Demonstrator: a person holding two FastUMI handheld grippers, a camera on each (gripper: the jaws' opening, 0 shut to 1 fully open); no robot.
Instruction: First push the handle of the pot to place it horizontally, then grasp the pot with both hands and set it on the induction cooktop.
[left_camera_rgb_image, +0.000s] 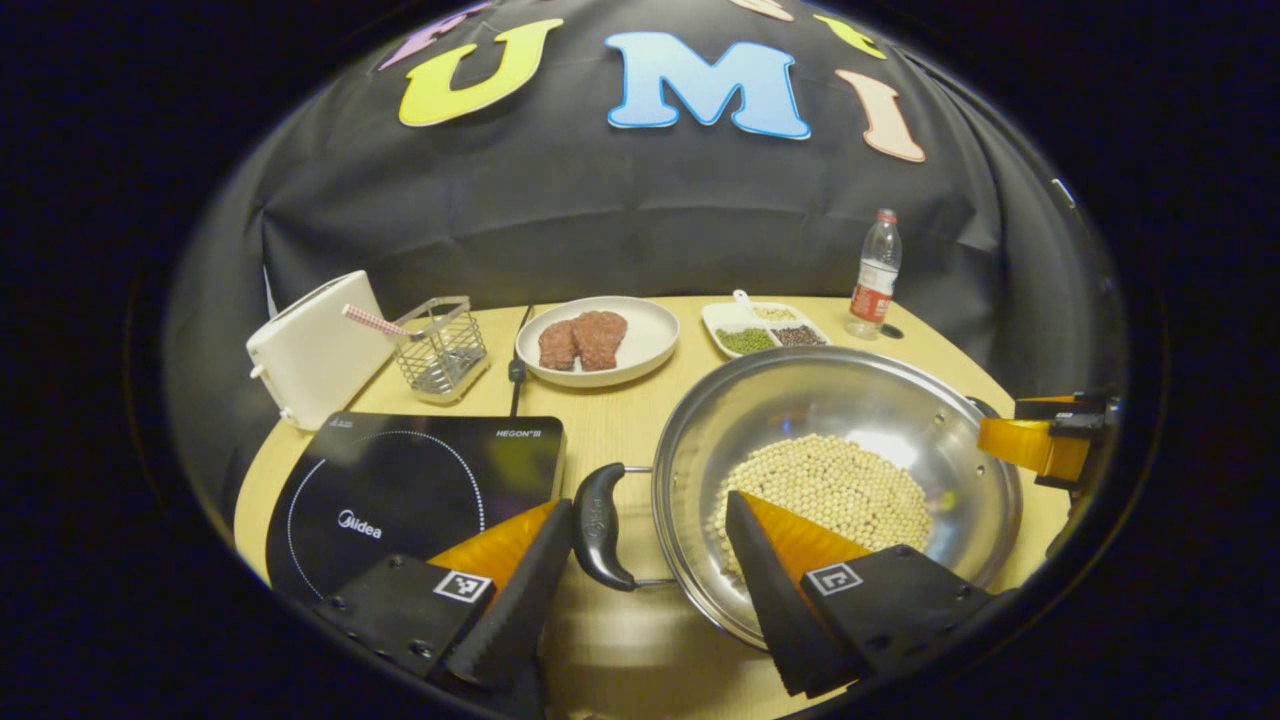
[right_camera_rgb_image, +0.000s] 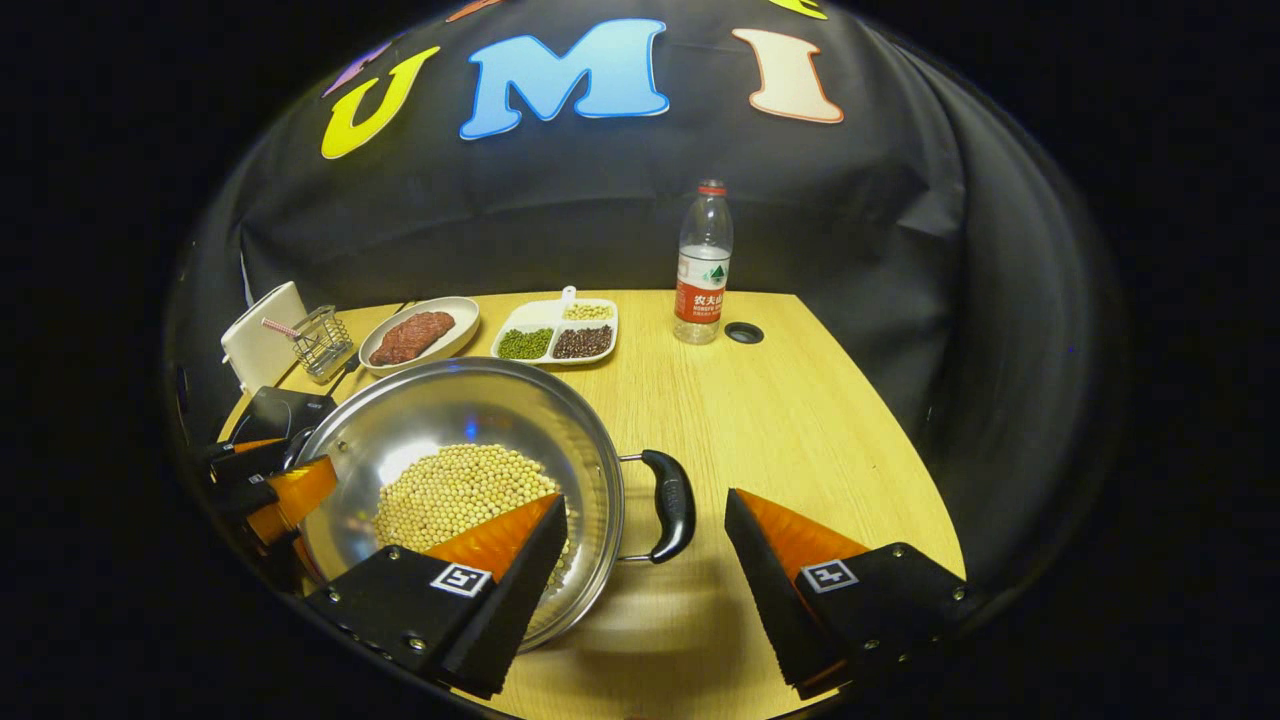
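Left gripper view shows the left hand-held gripper (left_camera_rgb_image: 650, 560) spread wide around the pot's near black handle (left_camera_rgb_image: 603, 527), one finger over the induction cooktop (left_camera_rgb_image: 400, 490) side, the other over the steel pot (left_camera_rgb_image: 850, 400) and its bed of pale beans (left_camera_rgb_image: 830, 485); neither finger presses on anything. In the right gripper view the right hand-held gripper (right_camera_rgb_image: 645, 555) likewise hangs released, its fingers straddling the opposite handle (right_camera_rgb_image: 672, 505), which lies level with the rim. Both handles appear already horizontal, so the push looks done and the two-handed grasp is the step in hand. The next move calls for each gripper to settle lower and close on its handle together, then lift evenly so the beans do not slide, and carry the pot sideways onto the cooktop at the table's front left corner. The pot stands on the pale wooden table (right_camera_rgb_image: 800, 420), just beside the cooktop, apart from it. Along the back edge sit a white toaster (left_camera_rgb_image: 315, 350), a wire basket (left_camera_rgb_image: 440, 345), a plate of meat (left_camera_rgb_image: 600, 340), a divided dish of beans (left_camera_rgb_image: 765, 330) and a water bottle (right_camera_rgb_image: 703, 265), against the booth's black cloth wall.
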